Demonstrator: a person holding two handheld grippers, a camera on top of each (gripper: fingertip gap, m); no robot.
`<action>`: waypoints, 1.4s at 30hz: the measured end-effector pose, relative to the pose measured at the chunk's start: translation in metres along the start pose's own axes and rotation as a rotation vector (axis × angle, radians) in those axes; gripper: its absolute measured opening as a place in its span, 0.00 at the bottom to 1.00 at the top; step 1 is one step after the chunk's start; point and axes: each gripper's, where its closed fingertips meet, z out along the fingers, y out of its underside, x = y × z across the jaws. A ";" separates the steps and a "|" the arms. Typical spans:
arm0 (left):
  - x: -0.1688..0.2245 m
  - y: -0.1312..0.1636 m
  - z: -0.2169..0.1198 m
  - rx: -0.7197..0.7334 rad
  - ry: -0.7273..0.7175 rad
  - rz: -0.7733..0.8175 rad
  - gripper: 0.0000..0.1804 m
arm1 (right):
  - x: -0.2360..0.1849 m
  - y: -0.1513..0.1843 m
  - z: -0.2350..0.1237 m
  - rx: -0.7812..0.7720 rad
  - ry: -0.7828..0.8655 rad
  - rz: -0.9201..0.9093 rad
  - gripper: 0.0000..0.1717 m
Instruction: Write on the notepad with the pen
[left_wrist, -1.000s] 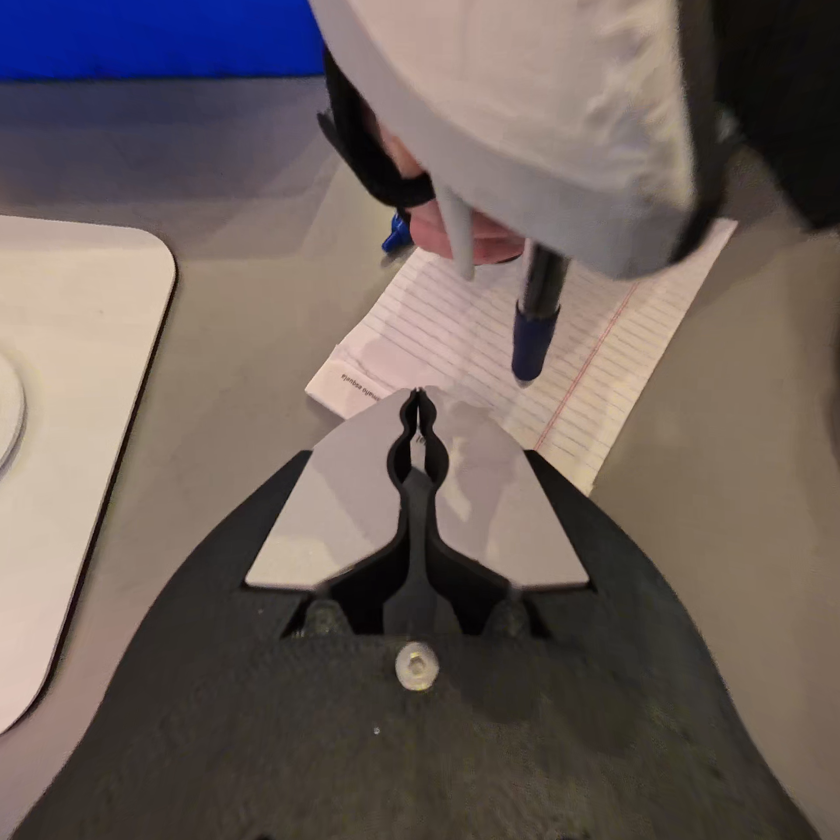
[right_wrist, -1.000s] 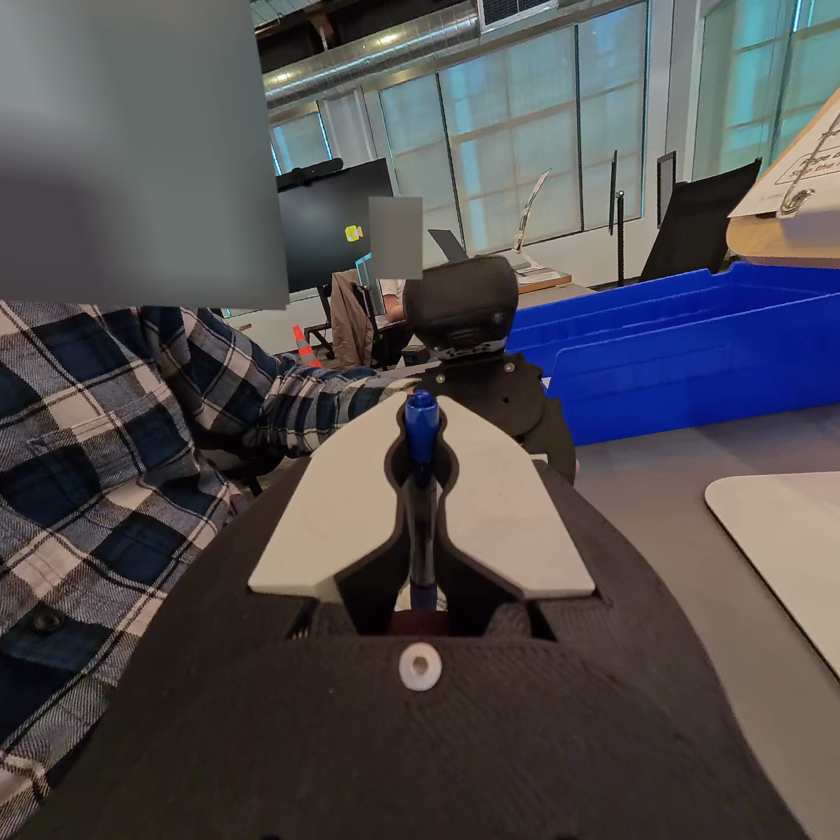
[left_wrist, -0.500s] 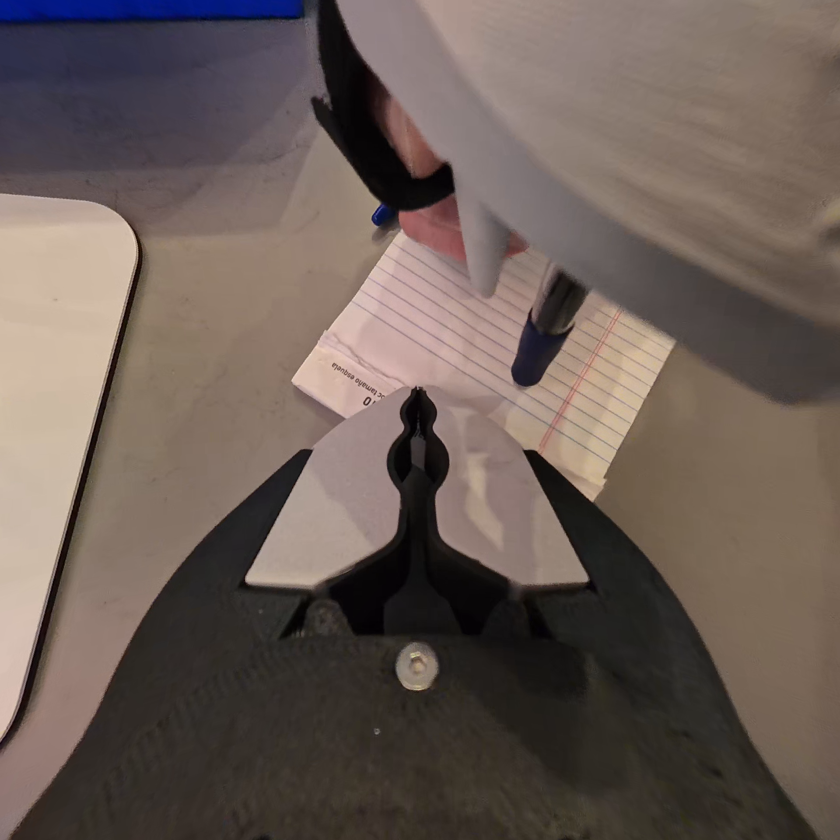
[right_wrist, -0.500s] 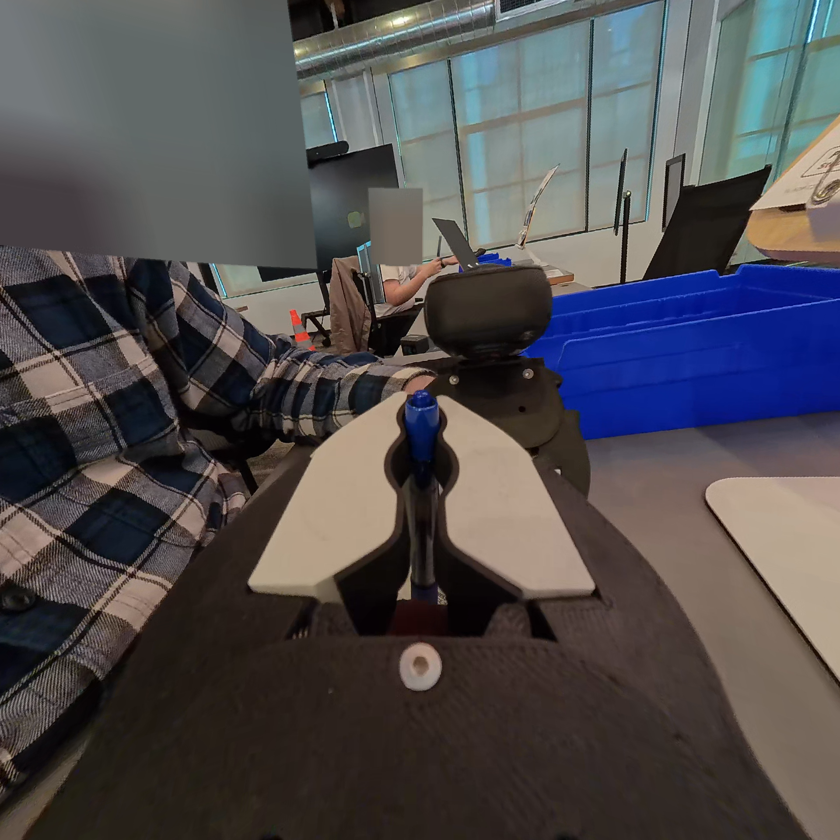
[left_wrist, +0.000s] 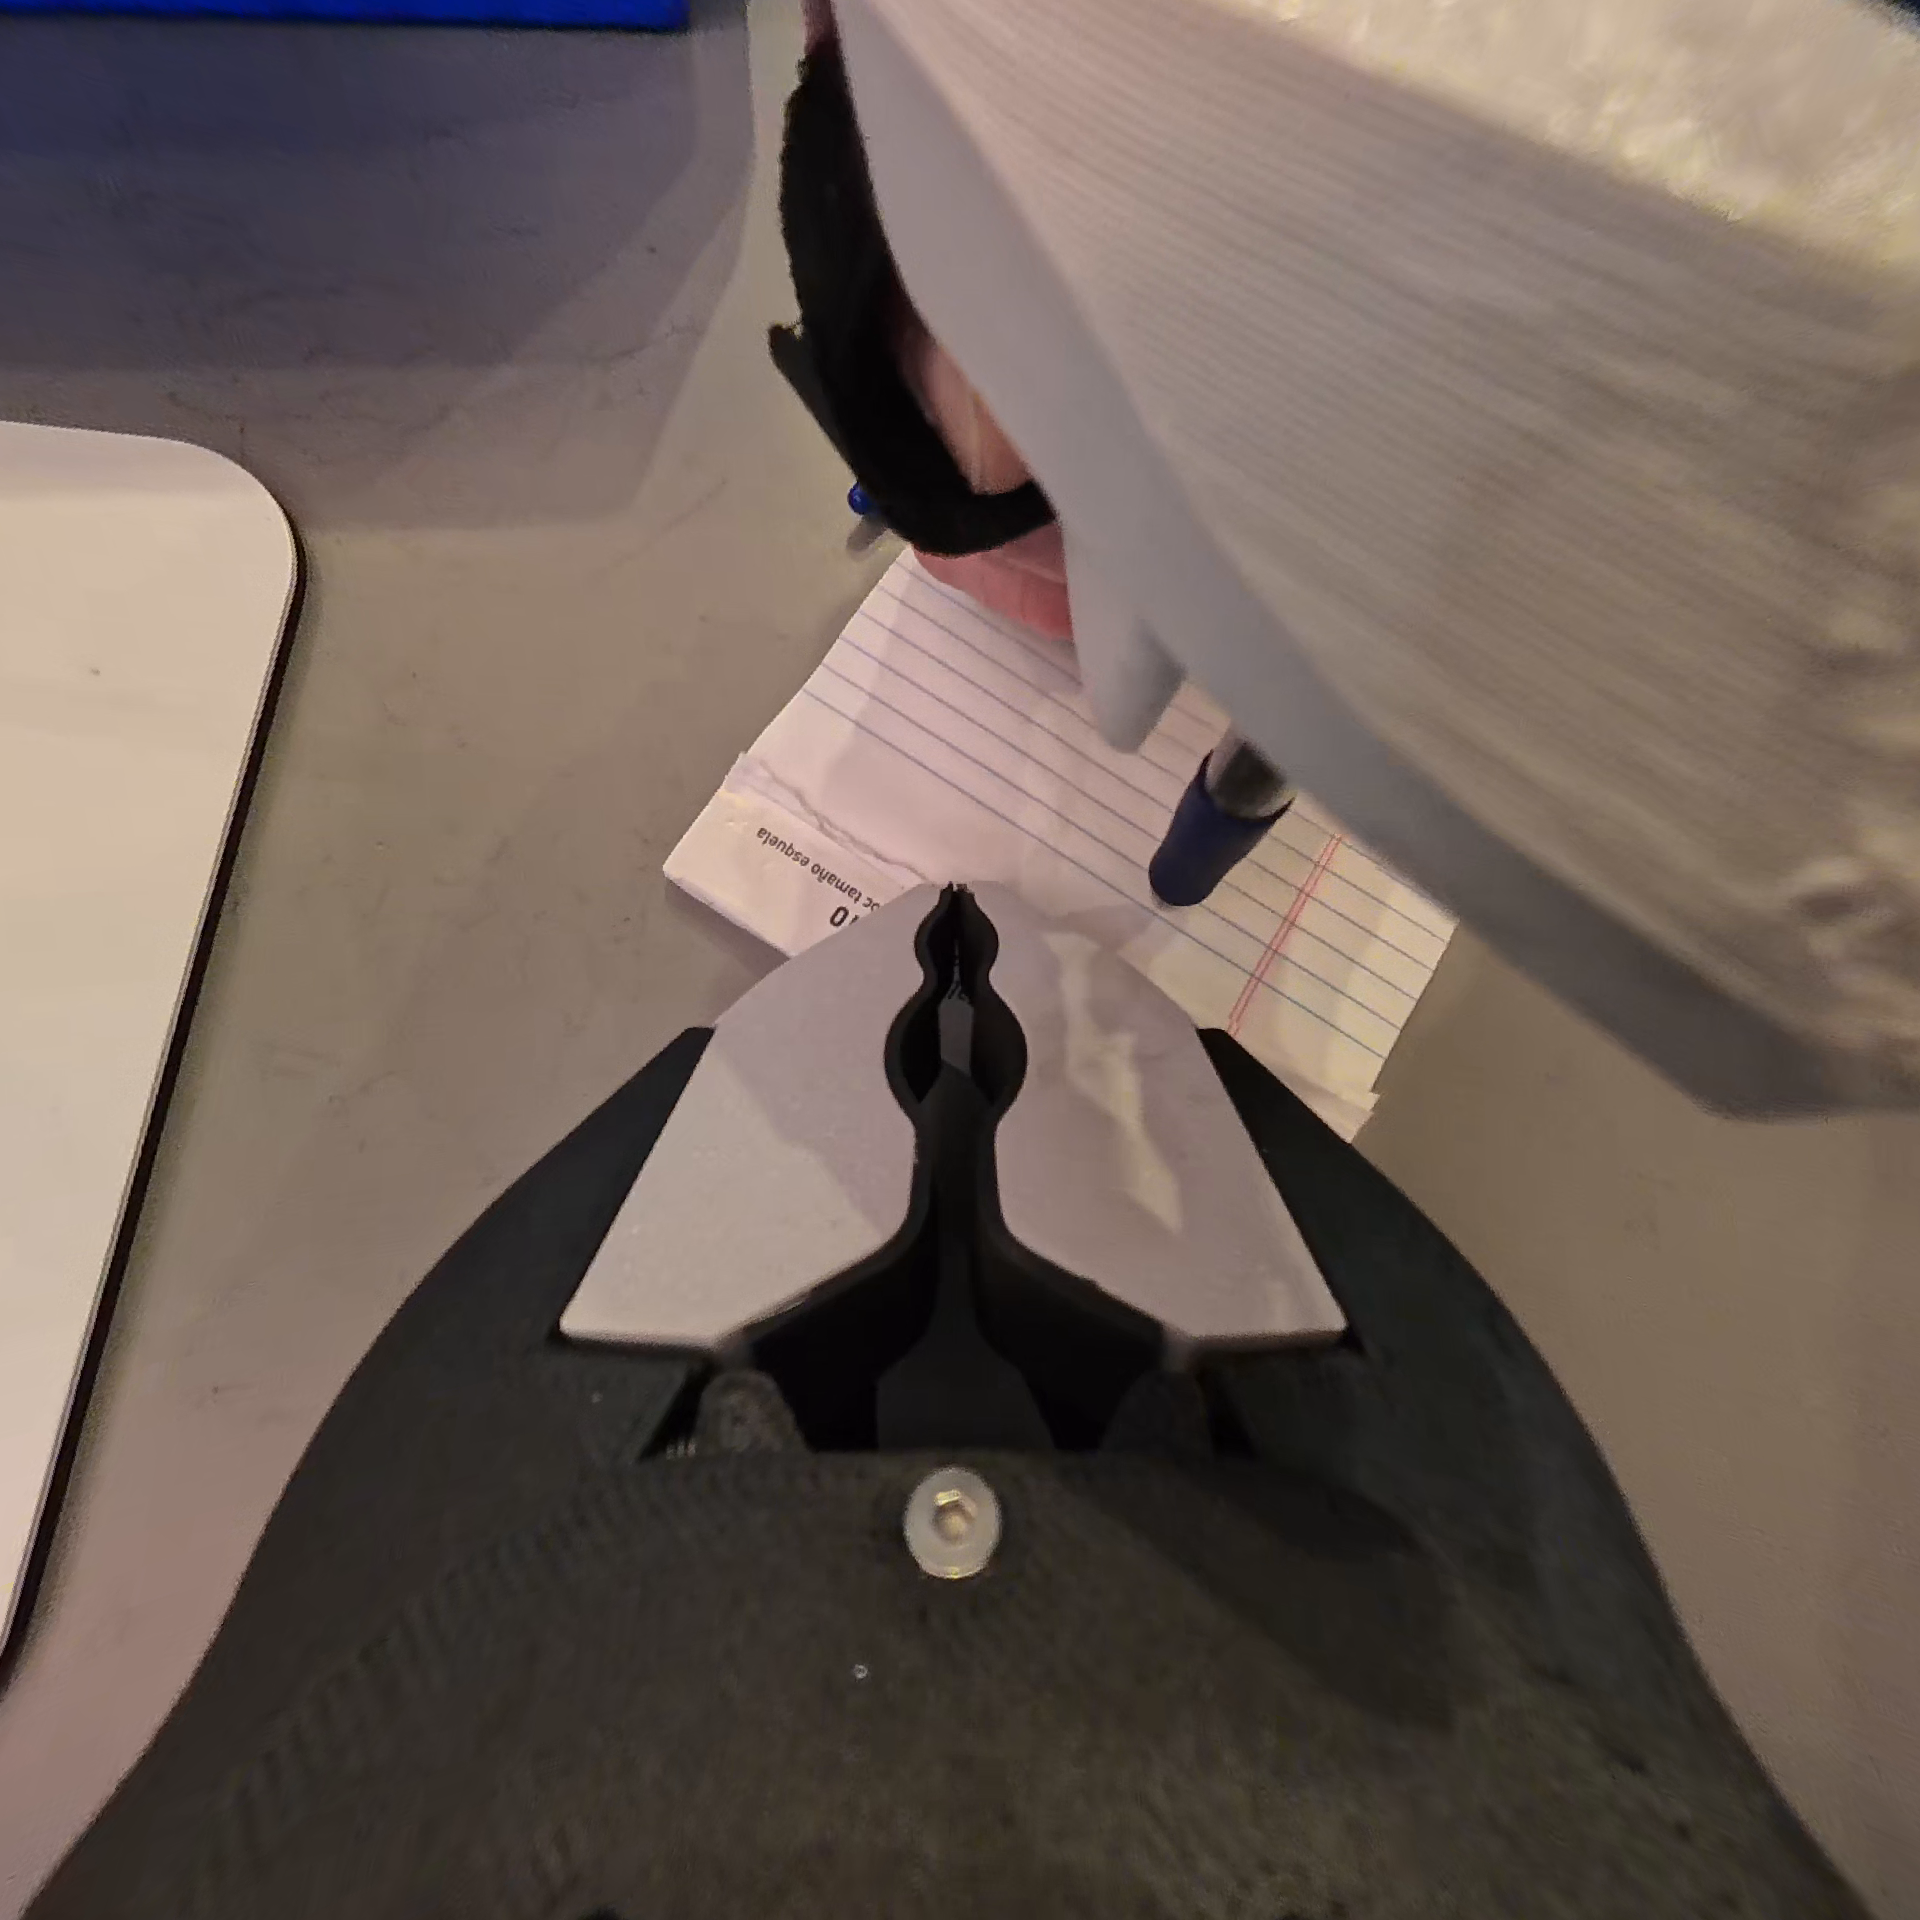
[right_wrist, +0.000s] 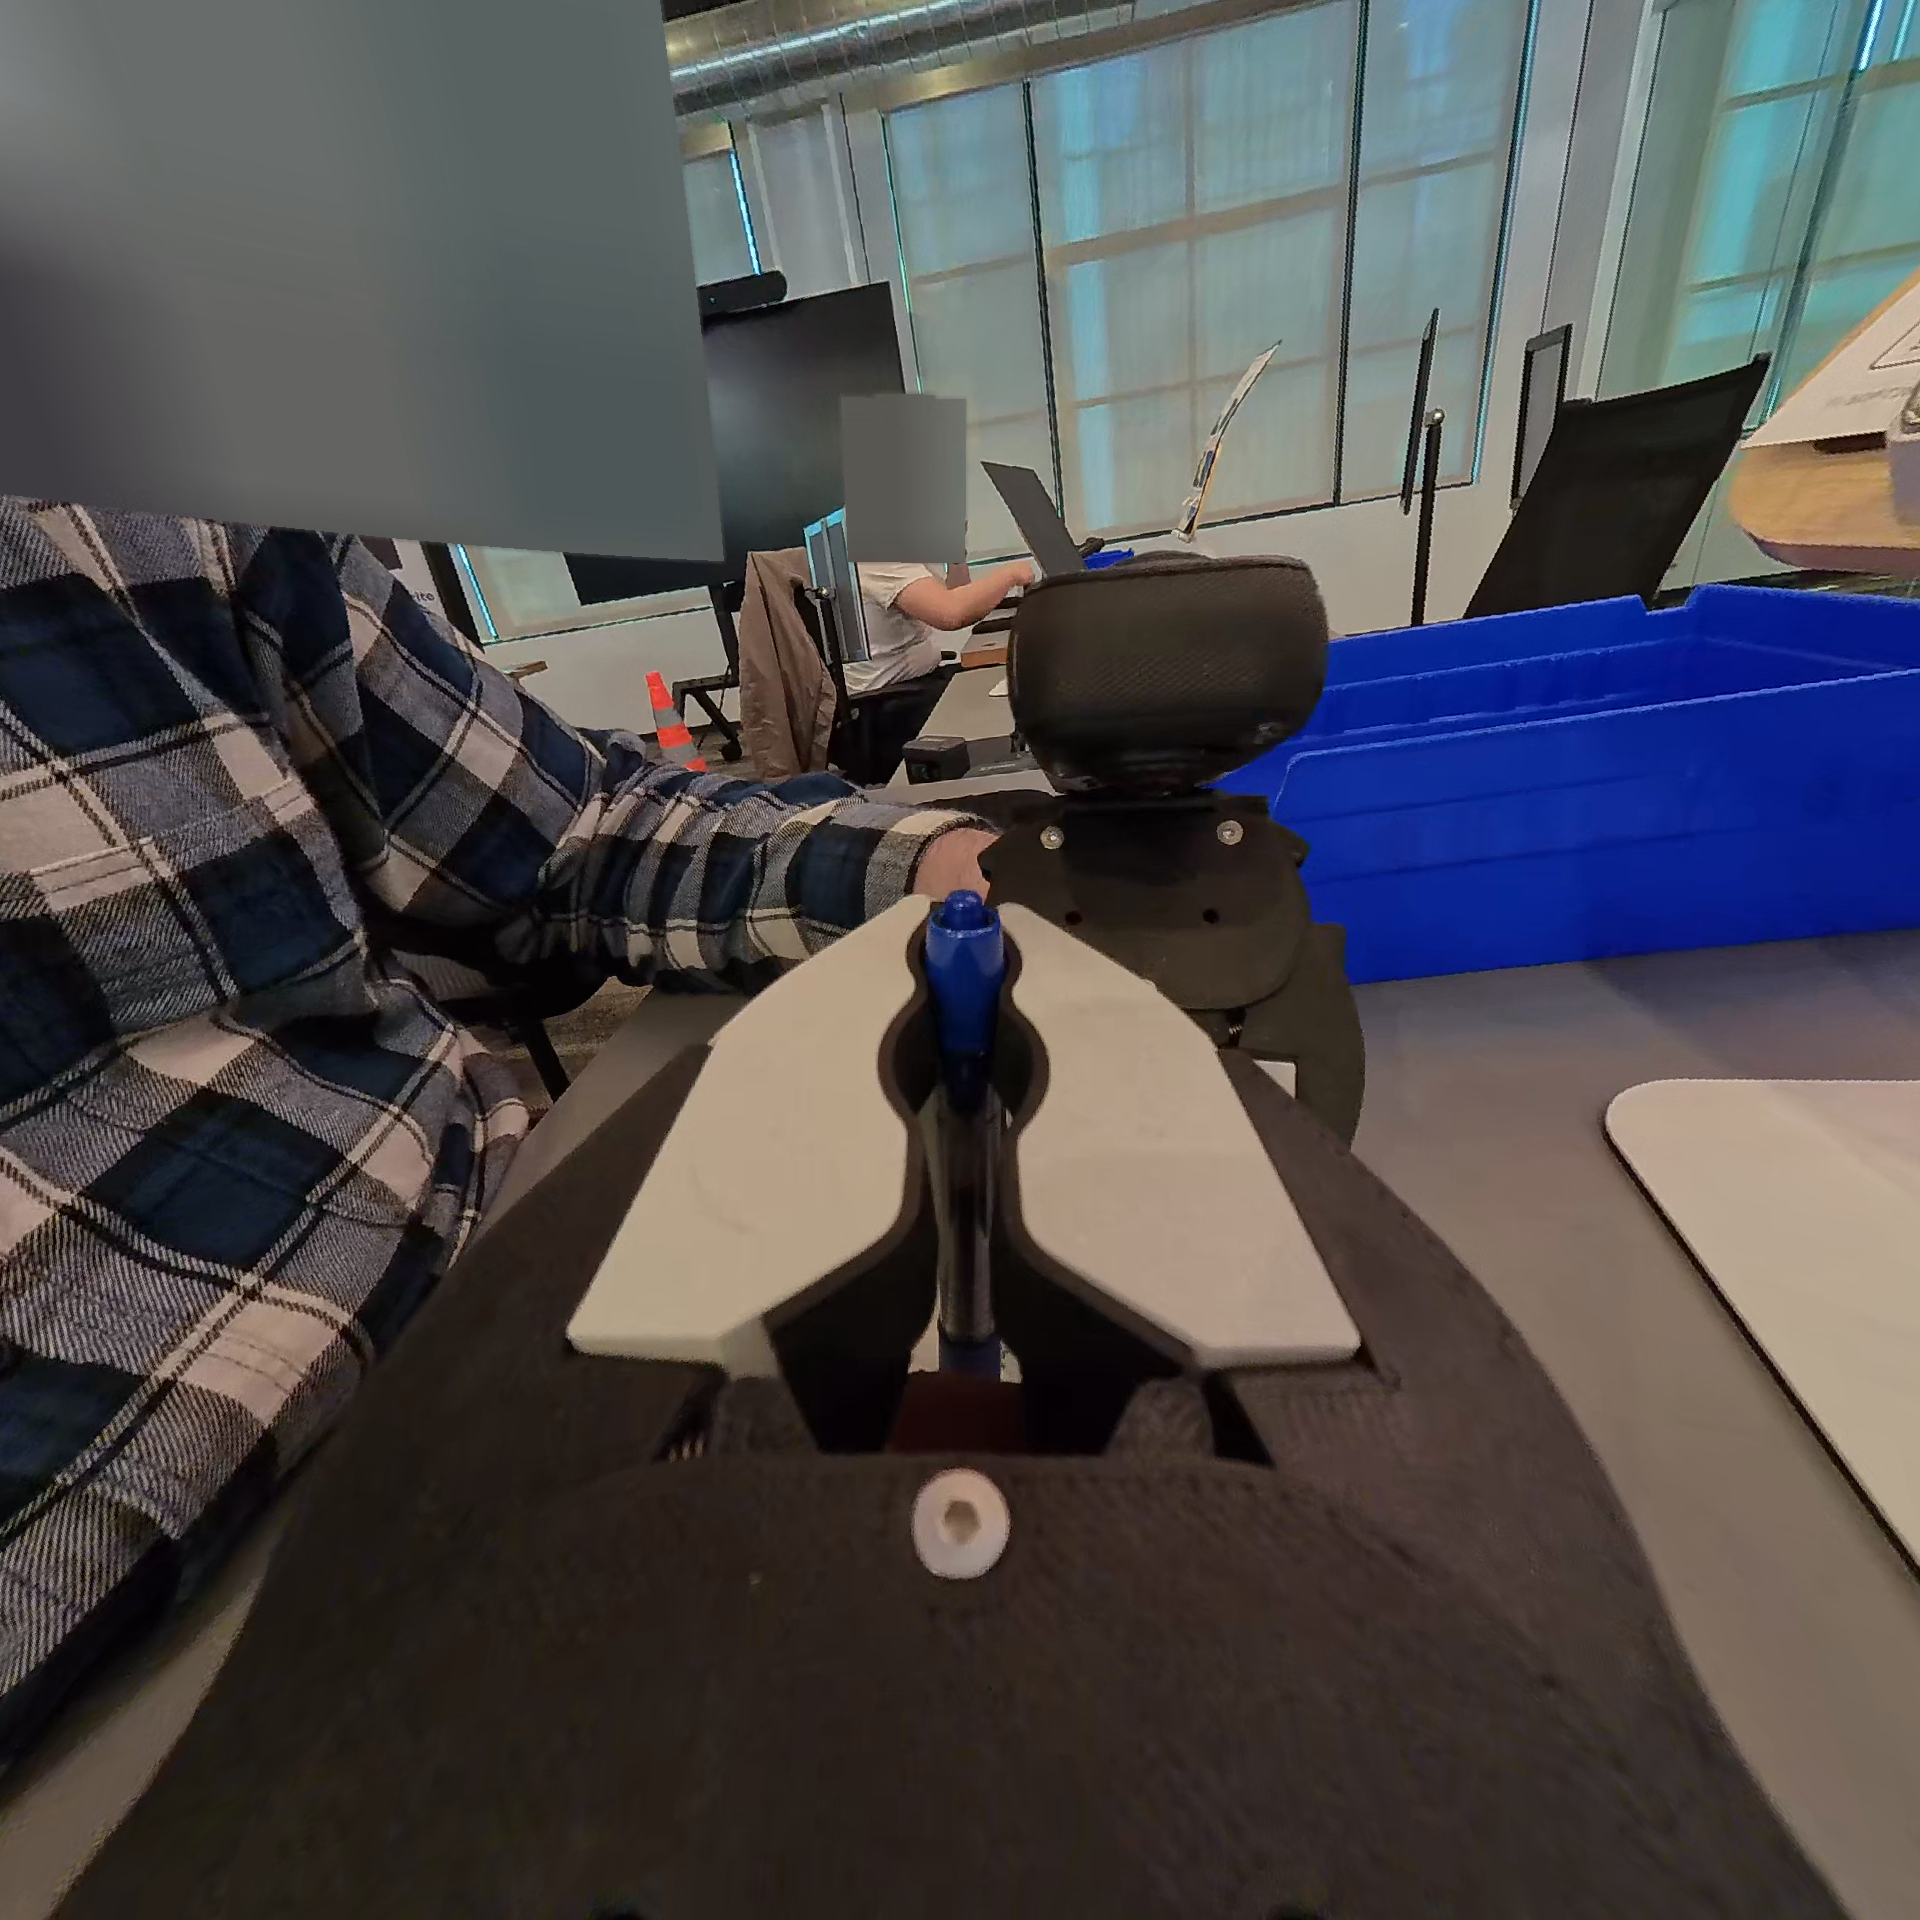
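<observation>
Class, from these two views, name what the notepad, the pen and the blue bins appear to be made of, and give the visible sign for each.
Notepad: matte ruled paper, torn edge at its binding.
Pen: glossy blue plastic end, seemingly a clear barrel; its lower section looks matte dark blue, perhaps rubber.
Blue bins: smooth moulded plastic, probably, with stepped rims.

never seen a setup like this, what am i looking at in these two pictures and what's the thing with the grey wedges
No robot here: a person holds a hand-held grasping tool in each hand, and each tool carries a camera looking along its two grey fingers.

The left view looks down at a grey table. Its own tool is shut, its tip over a lined notepad. The big pale shape above is the other tool, lowering a pen to the paper. A white board lies to the left.

The right view looks across the room. Its tool grips the blue pen. Behind it are the left tool, a plaid sleeve and blue bins.
</observation>
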 end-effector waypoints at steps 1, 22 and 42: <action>0.000 0.000 0.000 0.000 0.001 -0.001 0.00 | 0.000 0.000 0.000 0.000 -0.003 0.001 0.03; 0.000 0.000 0.001 -0.002 0.002 0.013 0.00 | -0.010 0.002 0.007 -0.008 -0.054 0.009 0.03; 0.042 -0.069 -0.010 0.400 0.193 -0.082 0.04 | 0.002 -0.038 -0.012 0.100 0.021 0.017 0.04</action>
